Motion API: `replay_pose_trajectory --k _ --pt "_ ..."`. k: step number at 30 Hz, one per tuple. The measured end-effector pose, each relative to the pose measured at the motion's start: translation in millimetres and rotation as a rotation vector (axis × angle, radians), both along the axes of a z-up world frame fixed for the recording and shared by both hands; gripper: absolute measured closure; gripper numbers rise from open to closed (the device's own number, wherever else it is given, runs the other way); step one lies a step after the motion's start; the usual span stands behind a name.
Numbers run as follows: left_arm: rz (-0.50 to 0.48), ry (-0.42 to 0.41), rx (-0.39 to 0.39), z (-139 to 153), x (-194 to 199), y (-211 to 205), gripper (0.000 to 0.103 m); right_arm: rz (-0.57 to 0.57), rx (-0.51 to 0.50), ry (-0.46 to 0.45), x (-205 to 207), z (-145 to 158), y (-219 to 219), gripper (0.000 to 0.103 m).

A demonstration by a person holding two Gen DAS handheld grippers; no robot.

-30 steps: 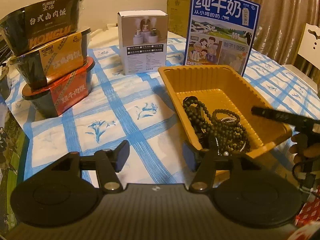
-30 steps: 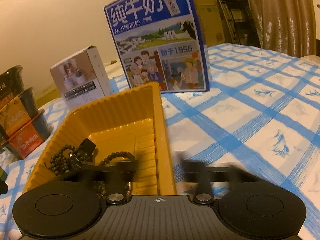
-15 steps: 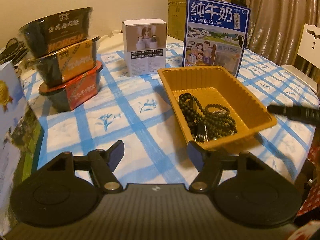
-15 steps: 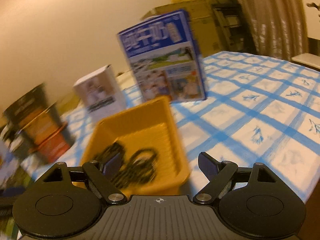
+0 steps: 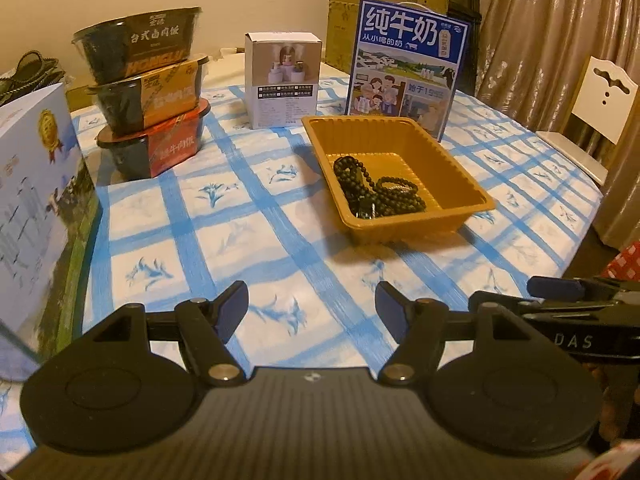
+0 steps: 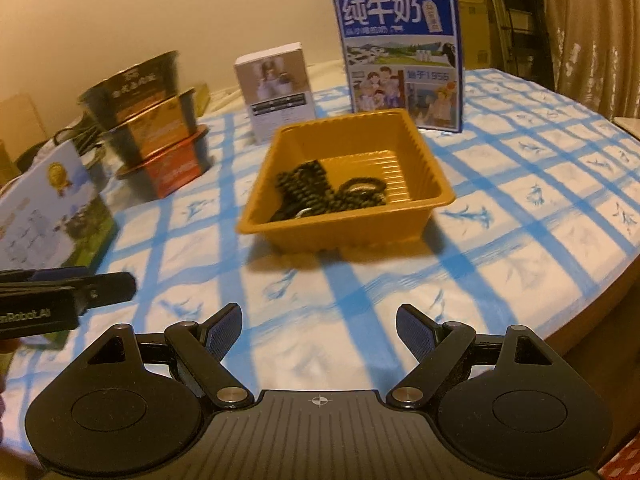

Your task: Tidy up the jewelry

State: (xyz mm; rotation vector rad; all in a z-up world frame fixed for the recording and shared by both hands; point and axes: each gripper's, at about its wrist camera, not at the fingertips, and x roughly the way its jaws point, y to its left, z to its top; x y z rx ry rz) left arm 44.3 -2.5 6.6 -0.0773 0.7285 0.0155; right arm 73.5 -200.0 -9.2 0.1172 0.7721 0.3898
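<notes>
dark bead strands lie heaped in the orange plastic tray, bunched toward its near left corner; a small metal bit shows among them but too small to name. tray sits mid-table on the blue-checked tablecloth, just in front of the blue milk carton box, w/ a white product box behind-left and a stack of three instant-meal bowls further left.

left gripper is spread wide, nothing btwn its fingers, low over the near table edge, well apart from the tray. right gripper same: splayed, empty, hovering short of the tray.

progress, as a judgement: no loose jewelry visible on the cloth, everything beaded is inside the tray, both tools empty-handed, so the collecting part looks done or close to it. what might be left: untangling the strands, since they overlap in one clump. can't tell how many separate pieces there are.
</notes>
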Motion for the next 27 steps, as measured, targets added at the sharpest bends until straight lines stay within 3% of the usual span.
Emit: replay_pose_trajectory --k 10,27 --pt "0.031 0.017 0.009 2.6 -34.2 7.9 0.035 0.042 0.008 -0.007 -29.6 15.4 11.0 0.019" --pt "0.026 0.011 0.011 7.9 -49.1 11.7 0.035 0.059 -0.002 -0.007 -36.3 18.1 18.2 0.019"
